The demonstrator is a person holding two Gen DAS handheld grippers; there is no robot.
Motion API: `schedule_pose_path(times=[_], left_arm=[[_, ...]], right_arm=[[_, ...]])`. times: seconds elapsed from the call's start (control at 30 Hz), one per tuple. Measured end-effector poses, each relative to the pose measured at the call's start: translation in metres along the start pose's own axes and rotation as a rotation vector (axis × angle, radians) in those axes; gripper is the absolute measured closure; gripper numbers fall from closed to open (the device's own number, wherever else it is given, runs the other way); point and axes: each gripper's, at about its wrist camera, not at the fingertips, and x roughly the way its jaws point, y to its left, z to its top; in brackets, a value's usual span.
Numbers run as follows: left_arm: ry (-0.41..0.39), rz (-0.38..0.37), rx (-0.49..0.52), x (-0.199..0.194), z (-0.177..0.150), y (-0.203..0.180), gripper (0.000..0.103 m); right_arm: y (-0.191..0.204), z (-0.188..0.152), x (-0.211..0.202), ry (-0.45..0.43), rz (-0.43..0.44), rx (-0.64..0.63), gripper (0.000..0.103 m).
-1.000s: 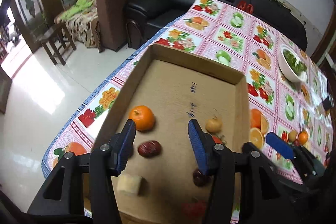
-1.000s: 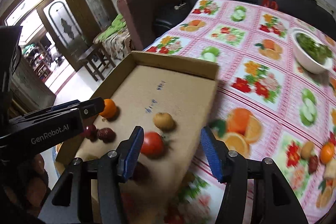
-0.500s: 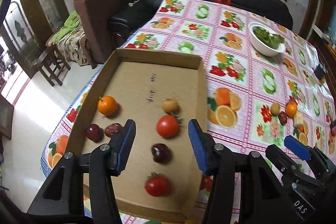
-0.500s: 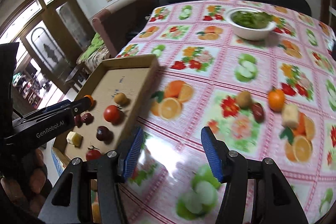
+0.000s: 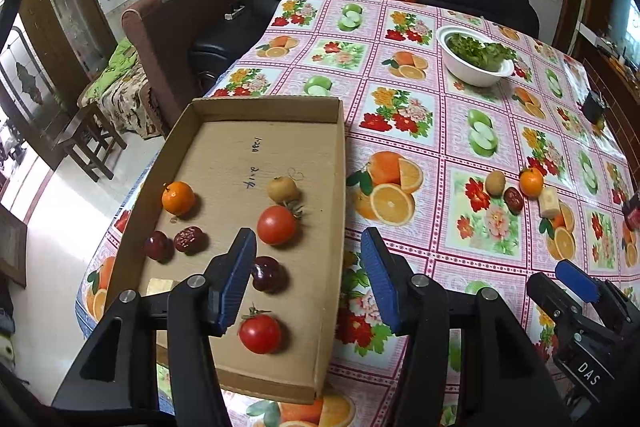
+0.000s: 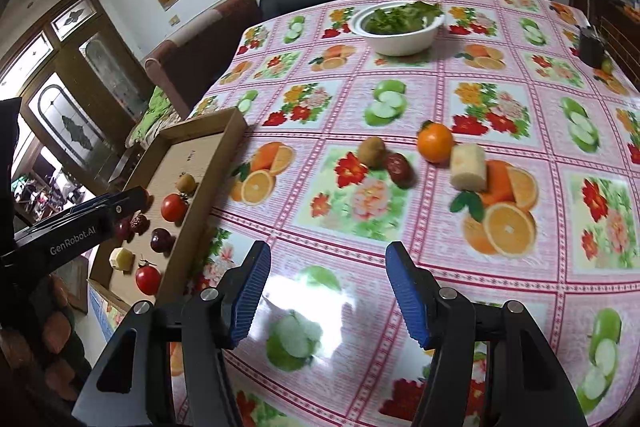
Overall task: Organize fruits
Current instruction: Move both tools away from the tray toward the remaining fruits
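1. Loose fruit [image 6: 434, 142] lies in a small cluster on the tablecloth [image 6: 520, 99], apart from the box [image 5: 338, 187] of sorted fruit.
2. My right gripper [image 6: 328, 291], empty, jaws just opening, faces that cluster.
3. My left gripper [image 5: 308, 279], empty, jaws just widening, hangs over the box edge.

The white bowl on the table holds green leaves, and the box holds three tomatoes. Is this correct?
Not quite. The box holds two tomatoes, not three, as the left wrist view shows. The white bowl does hold green leaves.
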Motion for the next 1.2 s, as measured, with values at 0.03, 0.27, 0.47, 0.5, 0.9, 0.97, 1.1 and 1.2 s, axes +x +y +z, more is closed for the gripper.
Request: schedule_pose_path(times=[0.03, 0.27, 0.47, 0.5, 0.9, 0.97, 1.1, 1.2], left_arm=[[0.002, -0.001, 0.001, 0.0, 0.0, -0.001, 0.05], [0.019, -0.018, 0.015, -0.003, -0.004, -0.012, 0.05], [0.019, -0.033, 0.023, -0.006, -0.006, -0.018, 0.05], [0.024, -0.037, 0.024, -0.005, -0.006, -0.019, 0.05], [0.053, -0.079, 0.006, -0.002, -0.008, -0.02, 0.05], [0.066, -0.092, 0.007, 0.001, -0.009, -0.021, 0.05], [0.09, -0.112, 0.015, 0.006, -0.012, -0.027, 0.05], [0.096, -0.121, 0.019, 0.006, -0.012, -0.03, 0.05]], right_arm=[[-0.003, -0.001, -0.001, -0.001, -0.001, 0.005, 0.041], [-0.021, -0.006, -0.014, -0.019, -0.001, 0.041, 0.041], [-0.037, -0.005, -0.021, -0.029, -0.017, 0.064, 0.041], [-0.038, -0.005, -0.022, -0.031, -0.019, 0.068, 0.041], [-0.053, -0.009, -0.029, -0.045, -0.044, 0.097, 0.041], [-0.055, -0.01, -0.031, -0.047, -0.051, 0.098, 0.041], [-0.061, -0.011, -0.036, -0.055, -0.065, 0.107, 0.041], [-0.066, -0.012, -0.037, -0.056, -0.069, 0.121, 0.041]])
